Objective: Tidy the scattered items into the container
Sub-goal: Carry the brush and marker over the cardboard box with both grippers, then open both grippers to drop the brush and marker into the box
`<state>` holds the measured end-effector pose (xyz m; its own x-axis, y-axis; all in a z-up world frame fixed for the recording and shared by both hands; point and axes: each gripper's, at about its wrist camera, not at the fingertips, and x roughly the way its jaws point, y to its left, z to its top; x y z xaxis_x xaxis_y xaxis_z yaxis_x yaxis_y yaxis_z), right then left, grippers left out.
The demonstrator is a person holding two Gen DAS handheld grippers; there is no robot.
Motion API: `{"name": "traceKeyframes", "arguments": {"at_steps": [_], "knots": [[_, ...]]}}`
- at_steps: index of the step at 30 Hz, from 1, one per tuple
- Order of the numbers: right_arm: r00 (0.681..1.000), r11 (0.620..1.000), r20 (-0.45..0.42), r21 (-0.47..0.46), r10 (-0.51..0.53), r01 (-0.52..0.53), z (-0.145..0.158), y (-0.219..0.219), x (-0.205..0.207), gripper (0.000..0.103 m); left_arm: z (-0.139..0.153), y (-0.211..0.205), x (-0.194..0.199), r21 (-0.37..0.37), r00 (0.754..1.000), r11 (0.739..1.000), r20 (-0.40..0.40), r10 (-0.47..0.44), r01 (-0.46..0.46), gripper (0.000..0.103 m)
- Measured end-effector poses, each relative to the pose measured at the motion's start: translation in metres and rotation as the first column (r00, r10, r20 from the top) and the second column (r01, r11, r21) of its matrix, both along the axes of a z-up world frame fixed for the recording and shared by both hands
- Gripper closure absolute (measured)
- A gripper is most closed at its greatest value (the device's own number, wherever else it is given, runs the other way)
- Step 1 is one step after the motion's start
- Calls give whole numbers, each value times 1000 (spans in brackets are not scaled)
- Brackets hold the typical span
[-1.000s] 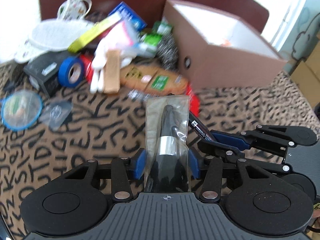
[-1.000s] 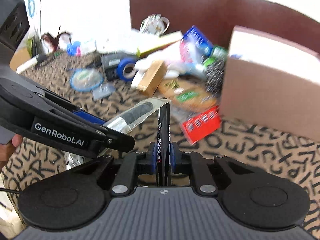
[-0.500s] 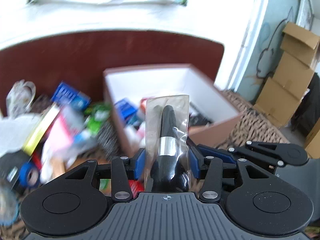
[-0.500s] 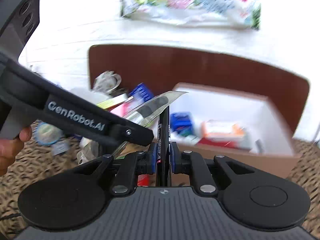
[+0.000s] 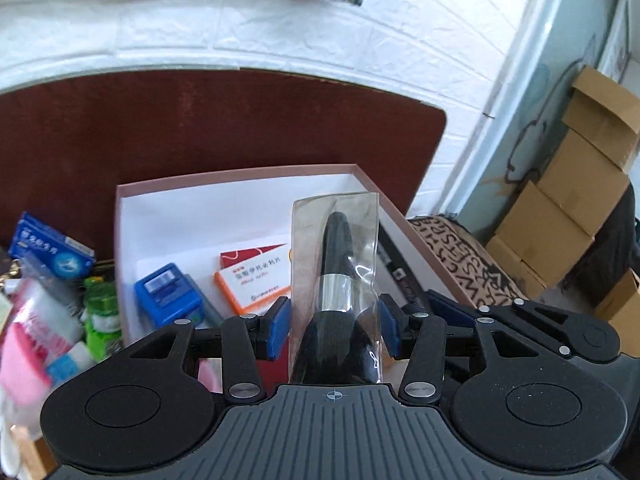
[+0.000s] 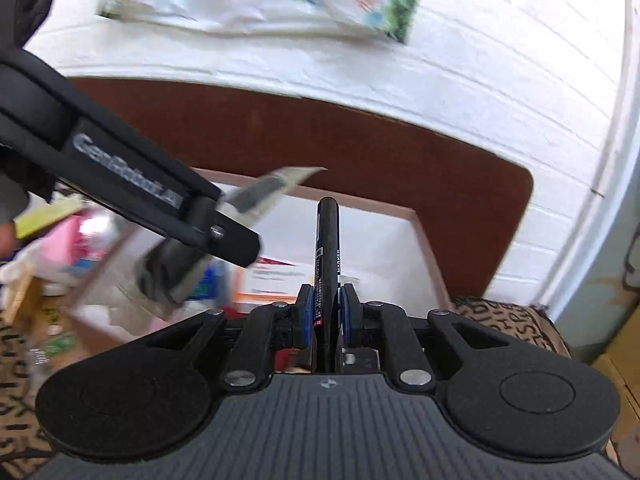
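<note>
The left hand-held gripper pinches a clear sleeve holding a black brush with a silver band; its blue pads press the sleeve from both sides. The brush hangs in the air above the open cardboard box, over the box's near right part, and touches nothing inside.

The right hand-held gripper is pressed together on a black marker, which stands upright between the blue pads with its tip pointing toward the far wall of the box. It too is held above the box interior. In the right wrist view the left hand-held gripper crosses in from the left, blurred, with the sleeved brush sticking out past it.

Inside the box, on its white floor, lie a blue stapler-like item near the left wall and an orange-and-white medicine carton beside it.

Outside the box, along its left side on the letter-patterned worktop, sits a heap of loose things: a blue medicine box, a green bottle and a pink-and-white packet. Stacked cardboard cartons stand off the right edge.
</note>
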<state>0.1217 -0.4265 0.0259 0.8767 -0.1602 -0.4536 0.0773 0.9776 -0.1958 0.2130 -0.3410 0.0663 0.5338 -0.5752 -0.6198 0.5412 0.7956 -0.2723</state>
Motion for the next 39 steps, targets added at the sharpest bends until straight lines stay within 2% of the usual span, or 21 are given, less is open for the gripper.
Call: {"name": "traceKeyframes", "arguments": {"at_steps": [7,14,15,17,20,21,23,24,25,27,30,39], "knots": [[993,998,-106,0,-61,61,-30,-33,48,87,-28,-33,45,12,998,1000,-68,4,-4,54],[979,996,-186,-29,-87,83,-49,-50,79,87,-54,-58,70,59,997,998,-78,-22,27,54],[976,996,-196,-35,-93,87,-50,-51,84,87,-56,-59,74,55,996,998,-86,-23,28,50],[969,996,-227,-30,-93,88,-51,-56,95,87,-61,-62,80,46,995,998,-96,-38,43,37],[965,997,-250,-12,-82,82,-52,-60,104,78,-61,-61,79,47,996,997,-75,-54,57,8],[967,997,-243,-9,-76,76,-52,-59,103,71,-60,-58,75,33,997,998,-57,-59,61,3],[974,999,-220,-5,-46,46,-50,-54,96,48,-56,-53,67,31,997,997,-15,-70,70,0],[978,999,-206,-18,-46,43,-49,-51,92,27,-53,-53,63,46,997,996,2,-73,73,0],[982,999,-181,-35,-47,41,-49,-47,87,19,-52,-51,59,58,997,995,18,-76,75,0],[991,998,-130,-61,-20,13,-46,-40,75,14,-50,-48,51,78,996,994,48,-81,77,0],[995,998,-101,-66,9,-16,-41,-32,59,4,-49,-42,37,104,994,992,80,-74,66,0],[998,997,-54,-70,31,-35,-31,-13,28,1,-41,-27,11,86,996,995,73,-49,43,0]]}}
